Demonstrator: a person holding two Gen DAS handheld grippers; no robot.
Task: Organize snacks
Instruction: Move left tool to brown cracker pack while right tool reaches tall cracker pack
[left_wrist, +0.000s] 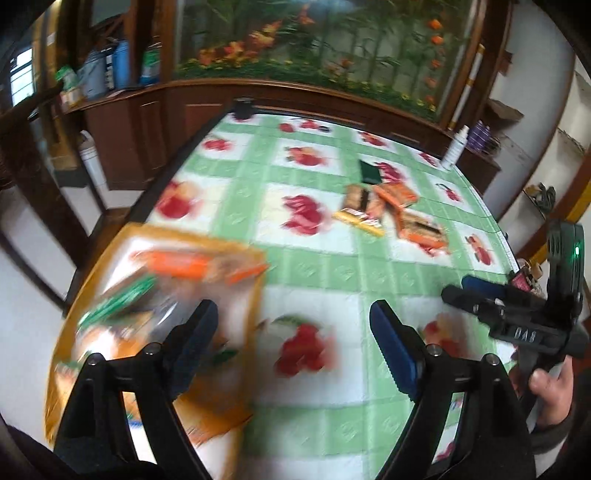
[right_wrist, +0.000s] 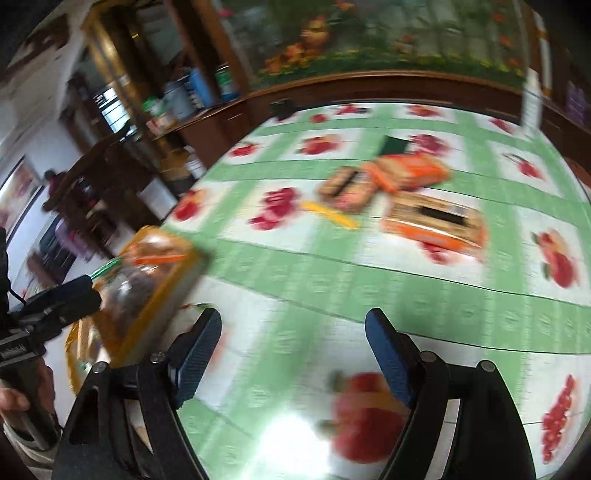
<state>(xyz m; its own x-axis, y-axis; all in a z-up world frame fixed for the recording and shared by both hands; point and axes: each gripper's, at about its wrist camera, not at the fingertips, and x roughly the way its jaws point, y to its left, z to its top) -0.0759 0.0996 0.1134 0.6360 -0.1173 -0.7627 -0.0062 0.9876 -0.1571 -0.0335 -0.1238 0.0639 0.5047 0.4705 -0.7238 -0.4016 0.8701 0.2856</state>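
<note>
Lying loose near the table's (left_wrist: 314, 266) far right corner, the snack packets (left_wrist: 391, 206) await collection; the orange tray (left_wrist: 255, 306) is kept at the left edge, and both the left gripper (left_wrist: 295, 332) and right gripper (right_wrist: 293, 339) are spread, empty.

Both claws are showing black angular frames, round silver screws and blue ribbed pads on the fingers (left_wrist: 395, 354). The right claw (left_wrist: 471, 291) is carrying white lettering and a glowing green light, and bare skin is showing on the right hand (left_wrist: 554, 391) above a dark sleeve.

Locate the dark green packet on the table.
In both wrist views the dark green packet lies flat at the far edge of the snack pile, toward the cabinet, beyond both open grippers.
</note>
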